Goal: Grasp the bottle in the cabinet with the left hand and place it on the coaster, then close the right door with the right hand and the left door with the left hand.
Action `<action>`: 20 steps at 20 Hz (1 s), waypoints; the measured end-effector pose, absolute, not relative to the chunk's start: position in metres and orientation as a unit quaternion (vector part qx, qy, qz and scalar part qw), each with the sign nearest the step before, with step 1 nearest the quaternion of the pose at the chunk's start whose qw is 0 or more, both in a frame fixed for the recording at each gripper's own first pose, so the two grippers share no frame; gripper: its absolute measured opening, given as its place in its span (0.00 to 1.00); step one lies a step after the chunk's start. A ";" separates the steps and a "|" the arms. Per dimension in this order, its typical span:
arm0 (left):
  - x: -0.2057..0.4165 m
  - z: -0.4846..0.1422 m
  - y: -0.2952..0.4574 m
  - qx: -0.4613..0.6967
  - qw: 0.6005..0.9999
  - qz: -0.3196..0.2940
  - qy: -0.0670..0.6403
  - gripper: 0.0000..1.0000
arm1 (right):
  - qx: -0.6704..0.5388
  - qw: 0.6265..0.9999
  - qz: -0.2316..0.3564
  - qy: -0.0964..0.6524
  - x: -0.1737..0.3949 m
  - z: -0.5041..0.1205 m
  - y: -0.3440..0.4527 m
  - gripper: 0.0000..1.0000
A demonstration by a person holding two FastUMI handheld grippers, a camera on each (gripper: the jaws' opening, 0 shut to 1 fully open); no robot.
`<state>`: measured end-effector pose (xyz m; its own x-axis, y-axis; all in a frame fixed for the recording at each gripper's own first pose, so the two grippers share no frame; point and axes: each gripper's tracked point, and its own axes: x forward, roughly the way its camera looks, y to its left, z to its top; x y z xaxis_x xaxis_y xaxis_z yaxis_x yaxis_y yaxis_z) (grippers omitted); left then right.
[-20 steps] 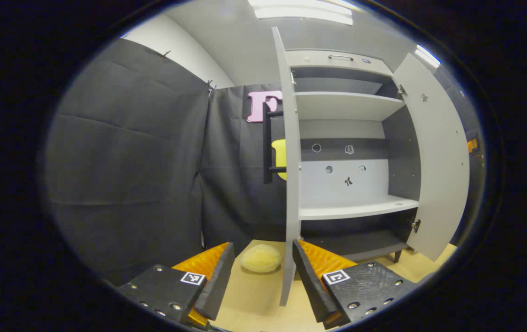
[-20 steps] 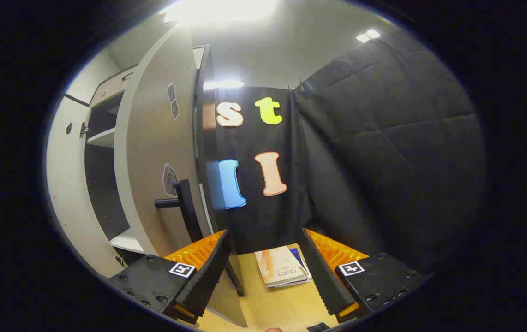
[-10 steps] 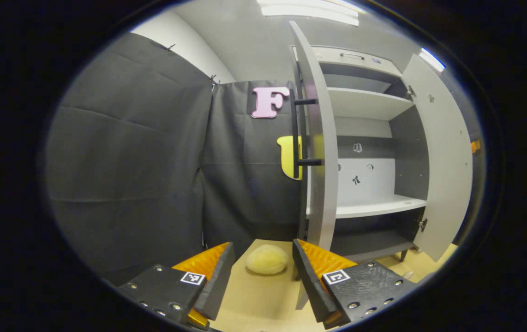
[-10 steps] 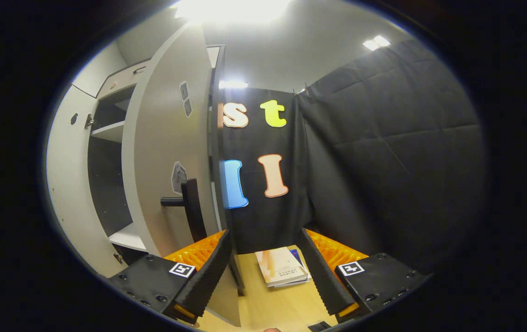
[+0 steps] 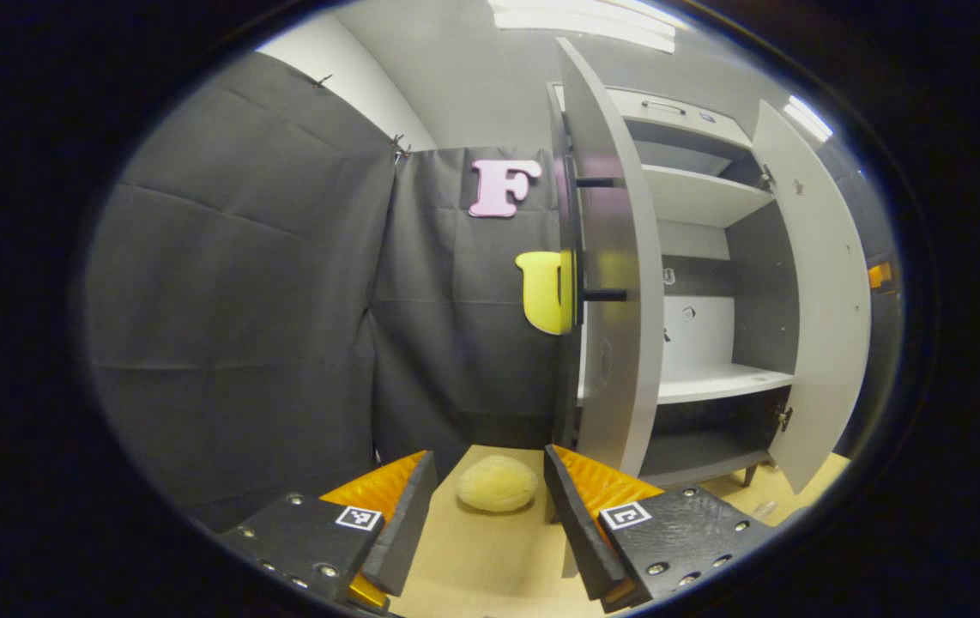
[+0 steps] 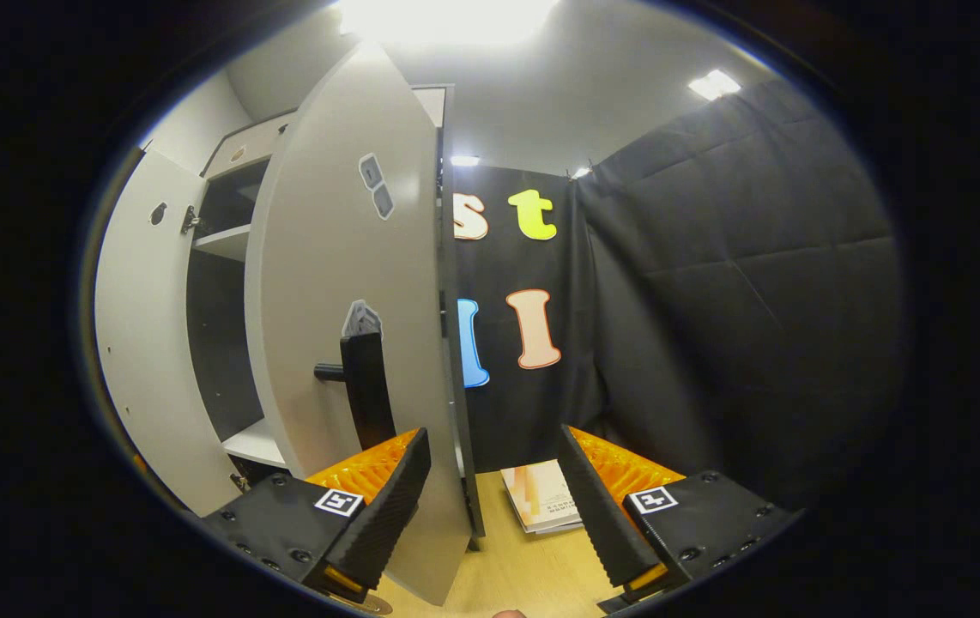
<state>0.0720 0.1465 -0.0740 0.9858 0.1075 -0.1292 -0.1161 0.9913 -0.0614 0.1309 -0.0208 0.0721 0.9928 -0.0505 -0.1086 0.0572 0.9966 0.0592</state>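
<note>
The left gripper [image 5: 490, 515] is low over the wooden table [image 5: 490, 566]. Its two fingers are spread apart and hold nothing. Between them, a bit farther on, lies a soft yellow sponge [image 5: 497, 483]. Just behind the far finger stands the left door [image 5: 619, 326]. It is part way shut, and its outer face with the dark bar handle [image 5: 577, 236] is turned to this gripper.

The right gripper [image 6: 494, 506] also has its fingers spread wide with nothing in them. The bottom edge of the right door [image 6: 361, 343] reaches down between those fingers. Its dark handle [image 6: 365, 390] sticks out just above one finger. Some books [image 6: 541, 498] lie on the table past it.

Farther back are the cabinet shelves [image 5: 713, 382]. I see no bottle on them.

Both doors look like flat, stiff, light boards on hinges. I think they swing easily. A soft push on the flat face near the handle, far from the hinge, should shut each one. The bar handle is also a good place to hold. A hard shove could make a door bang and bounce back.
</note>
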 end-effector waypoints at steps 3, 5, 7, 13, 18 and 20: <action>0.071 -0.076 0.154 -0.035 0.996 0.057 0.063 0.77 | 0.039 0.998 -0.009 0.051 0.134 0.072 0.000 0.92; 0.070 -0.079 0.158 -0.036 0.995 0.059 0.066 0.77 | 0.046 0.998 -0.003 0.050 0.139 0.070 0.012 0.97; 0.070 -0.084 0.161 -0.035 0.995 0.062 0.070 0.77 | 0.052 0.997 0.005 0.049 0.143 0.069 0.025 0.97; 0.065 -0.093 0.181 -0.044 0.993 0.082 0.075 0.77 | 0.043 0.997 0.031 0.050 0.157 0.064 0.063 0.96; 0.051 -0.097 0.199 -0.043 0.991 0.098 0.078 0.77 | 0.049 0.996 0.047 0.052 0.171 0.060 0.088 0.97; 0.047 -0.098 0.202 -0.044 0.991 0.102 0.079 0.77 | 0.054 0.996 0.048 0.052 0.176 0.059 0.093 0.97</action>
<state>0.0472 0.2023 -0.0978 0.9667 0.1947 -0.1660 -0.2087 0.9754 -0.0715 0.1760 0.0934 0.0595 0.9898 0.1020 -0.0990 -0.0907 0.9895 0.1123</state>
